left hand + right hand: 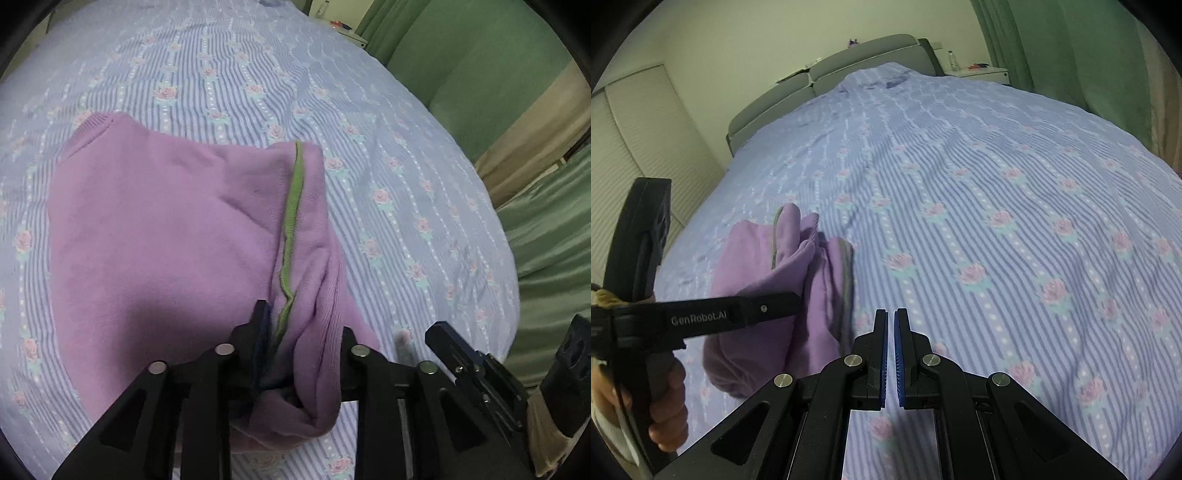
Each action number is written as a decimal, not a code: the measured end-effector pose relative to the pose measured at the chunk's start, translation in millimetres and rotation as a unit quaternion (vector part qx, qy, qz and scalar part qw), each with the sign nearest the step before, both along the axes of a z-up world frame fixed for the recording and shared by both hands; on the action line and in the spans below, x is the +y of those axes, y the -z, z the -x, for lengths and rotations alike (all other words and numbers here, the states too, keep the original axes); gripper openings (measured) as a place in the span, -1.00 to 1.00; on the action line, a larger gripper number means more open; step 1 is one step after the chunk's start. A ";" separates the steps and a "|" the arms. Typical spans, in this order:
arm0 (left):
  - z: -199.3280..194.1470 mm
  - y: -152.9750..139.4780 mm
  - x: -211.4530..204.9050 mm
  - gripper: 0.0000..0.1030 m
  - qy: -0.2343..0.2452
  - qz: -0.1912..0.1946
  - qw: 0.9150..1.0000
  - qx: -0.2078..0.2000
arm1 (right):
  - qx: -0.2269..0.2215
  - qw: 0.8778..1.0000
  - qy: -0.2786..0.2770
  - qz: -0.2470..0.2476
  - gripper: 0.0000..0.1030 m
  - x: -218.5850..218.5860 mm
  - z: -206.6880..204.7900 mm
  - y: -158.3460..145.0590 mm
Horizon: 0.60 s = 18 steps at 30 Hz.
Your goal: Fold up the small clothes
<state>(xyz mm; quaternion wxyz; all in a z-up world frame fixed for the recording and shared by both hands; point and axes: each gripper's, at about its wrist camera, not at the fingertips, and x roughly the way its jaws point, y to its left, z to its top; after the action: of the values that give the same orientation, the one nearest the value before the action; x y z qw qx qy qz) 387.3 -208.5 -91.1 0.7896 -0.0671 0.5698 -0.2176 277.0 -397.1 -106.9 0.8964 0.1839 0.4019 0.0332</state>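
A purple sweater (166,229) with a green seam stripe (291,221) lies folded on the bed, its ribbed hem toward the far left. My left gripper (304,325) stands partly open over its near right edge, and a bunched fold of the cloth lies loosely between the fingers. In the right wrist view the same sweater (764,266) sits at the left under the left gripper (790,299), which a hand (668,406) holds. My right gripper (891,314) is shut with nothing between its blue pads, hovering over bare cover just right of the sweater. Its tip (434,334) shows low on the right in the left wrist view.
The bed is covered by a blue striped cover with pink roses (997,184). A grey headboard (871,55) and a white nightstand (982,72) stand at the far end. Green curtains (1071,55) hang along the right side, slatted wardrobe doors (635,129) on the left.
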 end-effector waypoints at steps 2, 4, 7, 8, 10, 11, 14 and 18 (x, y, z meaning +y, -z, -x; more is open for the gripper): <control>1.9 -5.9 3.4 0.23 0.009 0.024 1.000 0.011 | 0.001 1.000 0.006 0.004 -0.90 -1.8 6.0 -0.9; 9.7 -21.5 10.6 0.34 0.017 0.048 0.999 0.008 | 0.001 1.000 0.013 0.011 -0.90 -2.1 12.5 -4.2; 30.3 -51.8 26.3 0.37 0.042 0.059 0.997 -0.040 | -0.004 1.000 0.016 0.022 -0.89 0.9 22.1 -12.2; 38.0 -59.4 31.9 0.41 0.051 0.060 0.995 -0.060 | -0.006 1.000 0.015 0.027 -0.89 2.8 25.7 -15.3; 58.3 -72.0 49.2 0.41 0.069 0.044 0.991 -0.109 | -0.016 0.999 0.010 0.034 -0.86 7.6 33.3 -23.7; 68.4 -74.0 58.1 0.41 0.080 0.037 0.988 -0.128 | -0.021 0.999 0.005 0.035 -0.77 11.5 36.7 -28.6; 97.4 -67.1 84.9 0.40 0.098 -0.005 0.980 -0.175 | -0.045 0.998 -0.012 0.039 -0.23 25.6 45.4 -44.0; 114.0 -40.9 111.2 0.39 0.094 -0.026 0.978 -0.184 | -0.074 0.995 -0.044 0.059 -0.14 53.2 43.1 -62.0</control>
<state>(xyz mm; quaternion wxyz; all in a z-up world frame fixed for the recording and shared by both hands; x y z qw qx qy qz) 273.2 -97.3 -50.2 0.8586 0.0487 0.4237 -0.2844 233.9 -343.9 -44.9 0.9306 0.1096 0.3437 0.0623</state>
